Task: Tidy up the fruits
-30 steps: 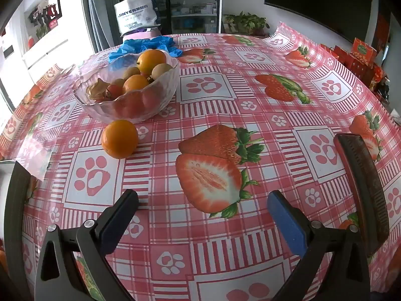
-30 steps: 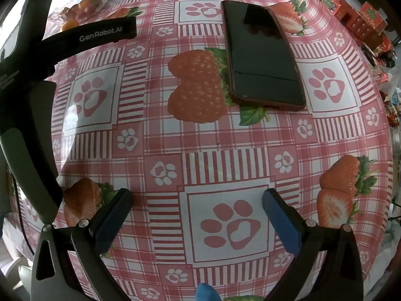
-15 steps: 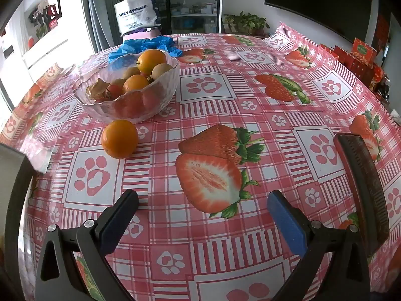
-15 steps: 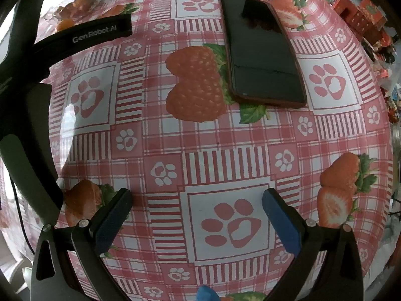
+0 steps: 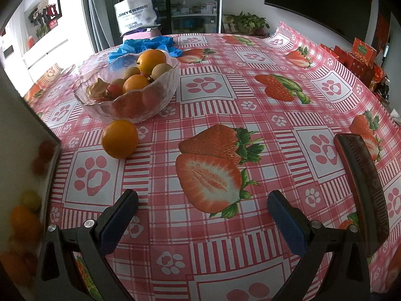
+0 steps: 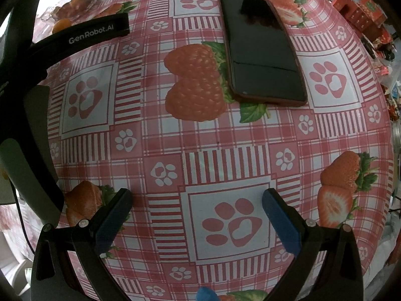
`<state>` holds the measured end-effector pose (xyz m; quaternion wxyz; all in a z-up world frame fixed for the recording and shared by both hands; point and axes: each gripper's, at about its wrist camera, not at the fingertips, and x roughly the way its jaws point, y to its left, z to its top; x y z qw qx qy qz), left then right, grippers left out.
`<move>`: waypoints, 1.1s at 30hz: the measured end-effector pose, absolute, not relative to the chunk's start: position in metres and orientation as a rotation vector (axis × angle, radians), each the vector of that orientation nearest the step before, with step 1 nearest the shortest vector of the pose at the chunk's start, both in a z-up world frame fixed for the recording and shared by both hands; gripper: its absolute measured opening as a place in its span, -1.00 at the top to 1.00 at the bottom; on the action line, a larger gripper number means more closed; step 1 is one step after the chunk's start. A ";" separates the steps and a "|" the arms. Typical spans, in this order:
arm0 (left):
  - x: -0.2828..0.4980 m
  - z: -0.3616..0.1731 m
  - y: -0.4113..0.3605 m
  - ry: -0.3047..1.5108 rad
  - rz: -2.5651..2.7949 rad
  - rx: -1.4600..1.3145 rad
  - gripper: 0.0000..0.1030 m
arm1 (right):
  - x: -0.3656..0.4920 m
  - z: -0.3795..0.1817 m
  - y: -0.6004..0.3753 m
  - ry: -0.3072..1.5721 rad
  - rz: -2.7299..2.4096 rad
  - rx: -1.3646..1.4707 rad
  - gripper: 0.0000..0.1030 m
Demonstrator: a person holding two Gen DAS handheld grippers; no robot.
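A loose orange (image 5: 119,139) lies on the strawberry-print tablecloth just in front of a glass bowl (image 5: 165,92). The bowl holds several oranges and smaller brown and red fruits. My left gripper (image 5: 201,208) is open and empty, low over the cloth, with the orange ahead and to its left. My right gripper (image 6: 196,207) is open and empty over a paw-print square. The bowl (image 6: 75,2) and the orange (image 6: 61,23) show small at the far top left of the right wrist view.
A dark phone (image 6: 262,50) in a red case lies ahead of the right gripper; its edge shows in the left wrist view (image 5: 363,190). Blue gloves (image 5: 147,46) and a white bag (image 5: 136,13) sit behind the bowl. The left device's strap (image 6: 82,36) crosses the left.
A pale flat panel with blurred fruit reflections has come further into the left edge of the left wrist view. The right gripper has shifted slightly. Fruits and bowl have not moved.
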<state>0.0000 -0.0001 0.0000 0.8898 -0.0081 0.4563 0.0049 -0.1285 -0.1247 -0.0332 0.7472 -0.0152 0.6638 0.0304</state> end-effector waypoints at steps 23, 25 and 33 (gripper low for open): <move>0.000 0.000 0.000 0.948 0.010 -0.016 -1.00 | -0.130 -0.032 -0.123 1.452 0.064 -0.033 -1.00; 0.000 0.000 0.000 0.948 0.010 -0.017 -1.00 | -0.131 -0.032 -0.123 1.452 0.063 -0.033 -1.00; 0.000 0.000 0.000 0.948 0.010 -0.017 -1.00 | -0.130 -0.030 -0.121 1.445 0.061 -0.032 -1.00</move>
